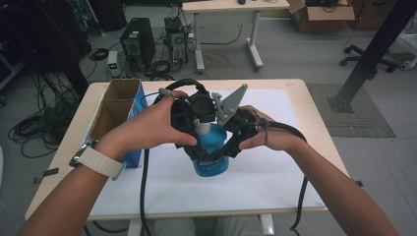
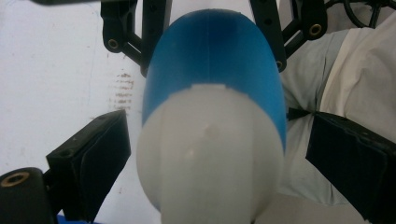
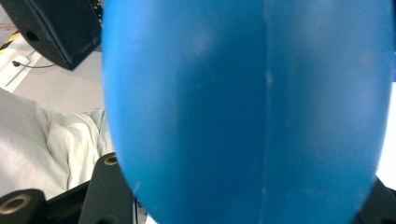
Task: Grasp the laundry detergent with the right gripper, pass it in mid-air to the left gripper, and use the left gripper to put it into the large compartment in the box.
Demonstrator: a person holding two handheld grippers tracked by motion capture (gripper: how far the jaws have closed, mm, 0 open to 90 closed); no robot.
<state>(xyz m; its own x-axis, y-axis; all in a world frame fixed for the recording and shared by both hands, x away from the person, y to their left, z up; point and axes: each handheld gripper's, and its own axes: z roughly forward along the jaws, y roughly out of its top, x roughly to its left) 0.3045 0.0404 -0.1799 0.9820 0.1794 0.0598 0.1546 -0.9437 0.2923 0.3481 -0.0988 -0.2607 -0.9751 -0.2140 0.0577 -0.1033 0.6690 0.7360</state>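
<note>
The blue bottle (image 1: 211, 157) stands near the table's (image 1: 295, 93) centre, toward its near edge. The right gripper (image 1: 230, 147) is clamped on the bottle body. The left gripper (image 1: 194, 125) straddles the white cap (image 2: 210, 154), jaws apart, pads clear. A cardboard box (image 1: 115, 105) sits at the left edge.

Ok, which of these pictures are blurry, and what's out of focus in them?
High view: sharp enough, blue bottle and table readable, room behind dim. Left gripper view: the white cap is soft and blurred from closeness, the jaws beside it crisper. Right gripper view: the bottle body is a smooth blue blur, only a faint seam visible.
</note>
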